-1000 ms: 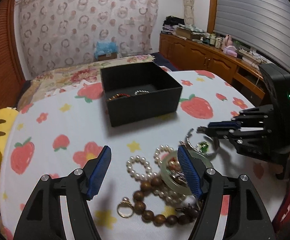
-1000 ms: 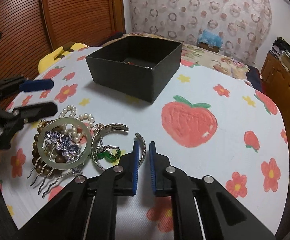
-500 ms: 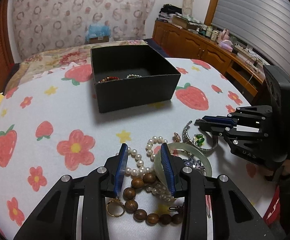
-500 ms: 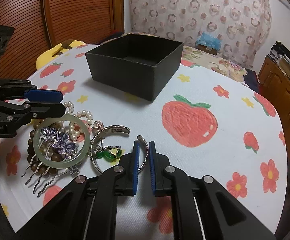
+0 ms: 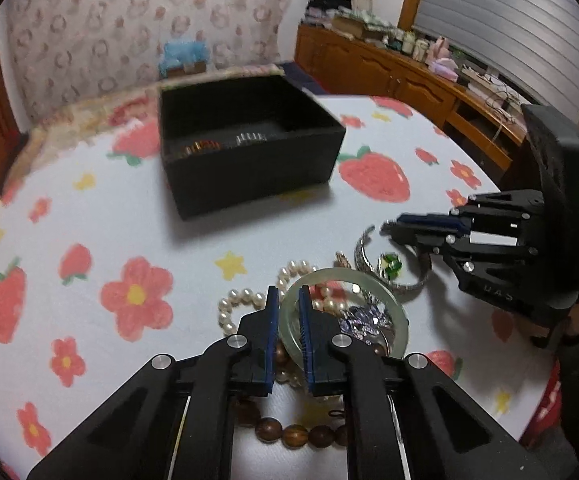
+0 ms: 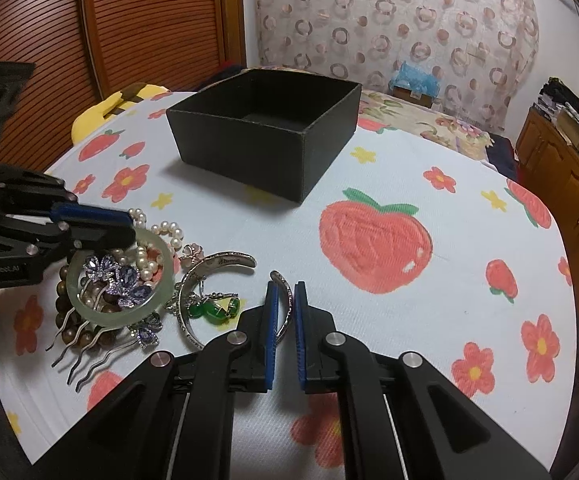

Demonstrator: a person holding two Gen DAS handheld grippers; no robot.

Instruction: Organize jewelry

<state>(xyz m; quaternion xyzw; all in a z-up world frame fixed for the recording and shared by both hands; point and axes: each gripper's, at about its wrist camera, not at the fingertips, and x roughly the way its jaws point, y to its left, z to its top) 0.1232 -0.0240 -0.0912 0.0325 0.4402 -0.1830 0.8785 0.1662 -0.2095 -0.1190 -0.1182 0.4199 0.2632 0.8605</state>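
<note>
Smooth jade bangle (image 5: 397,312) between ribbed gripper (image 5: 288,294) pads

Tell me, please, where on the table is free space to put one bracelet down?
Bare cloth lies right of the black box, around the big strawberry print, and also between the box and the jewelry pile. The pile itself is crowded: the left hand-held gripper and right hand-held gripper both work there.
</note>
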